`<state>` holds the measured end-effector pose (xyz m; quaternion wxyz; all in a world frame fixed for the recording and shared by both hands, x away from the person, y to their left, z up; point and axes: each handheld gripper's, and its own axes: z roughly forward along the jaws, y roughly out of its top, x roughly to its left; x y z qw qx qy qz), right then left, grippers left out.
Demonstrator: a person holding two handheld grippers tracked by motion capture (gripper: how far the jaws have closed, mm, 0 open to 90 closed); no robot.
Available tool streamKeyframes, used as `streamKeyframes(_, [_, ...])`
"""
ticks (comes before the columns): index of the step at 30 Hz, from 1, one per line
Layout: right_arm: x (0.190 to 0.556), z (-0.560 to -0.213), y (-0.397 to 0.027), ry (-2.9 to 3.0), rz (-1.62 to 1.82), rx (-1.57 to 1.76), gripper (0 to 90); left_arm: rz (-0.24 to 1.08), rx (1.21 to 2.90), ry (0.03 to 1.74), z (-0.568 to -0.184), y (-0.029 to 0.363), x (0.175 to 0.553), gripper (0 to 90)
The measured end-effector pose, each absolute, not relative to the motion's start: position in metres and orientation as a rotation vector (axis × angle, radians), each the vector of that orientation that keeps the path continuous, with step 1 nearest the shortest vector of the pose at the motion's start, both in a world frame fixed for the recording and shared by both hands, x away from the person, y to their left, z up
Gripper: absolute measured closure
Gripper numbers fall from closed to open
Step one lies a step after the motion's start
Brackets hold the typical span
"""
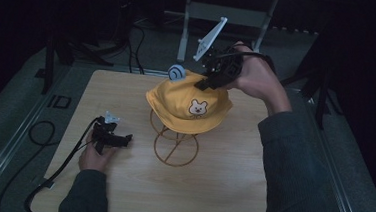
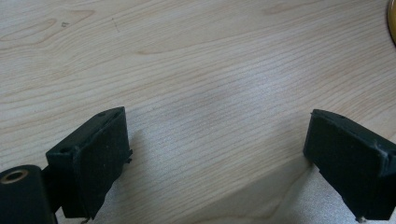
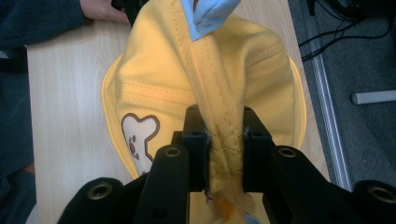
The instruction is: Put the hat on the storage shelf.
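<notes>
I am looking down on a light wooden tabletop (image 1: 220, 188). A yellow hat (image 1: 189, 102) with a little bear face is sitting on an orange wire stand (image 1: 176, 144) in the middle. A small blue ear (image 1: 177, 72) is sticking up at the hat's back edge. My right tongs (image 1: 203, 83) are pinching the top of the hat. My left tongs (image 1: 126, 140) are resting low near the tabletop, well apart from the hat, pointing toward the stand.

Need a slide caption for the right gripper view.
Right gripper pinches a fold of the yellow hat above the table.
</notes>
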<state>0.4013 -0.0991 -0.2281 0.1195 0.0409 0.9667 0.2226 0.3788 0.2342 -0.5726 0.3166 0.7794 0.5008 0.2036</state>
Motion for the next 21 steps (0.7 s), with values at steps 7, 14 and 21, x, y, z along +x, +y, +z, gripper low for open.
streamKeyframes(7, [0.401,-0.231,-0.094,2.835,0.643,0.104,76.7,0.536,2.053,1.318,-0.573,0.234,0.379,6.8])
streamKeyframes(14, [0.400,-0.236,-0.088,2.855,0.610,0.091,76.7,0.535,2.052,1.318,-0.573,0.234,0.379,6.8])
streamKeyframes(21, [0.401,-0.240,-0.082,2.867,0.618,0.077,76.7,0.536,2.052,1.318,-0.573,0.234,0.379,6.8])
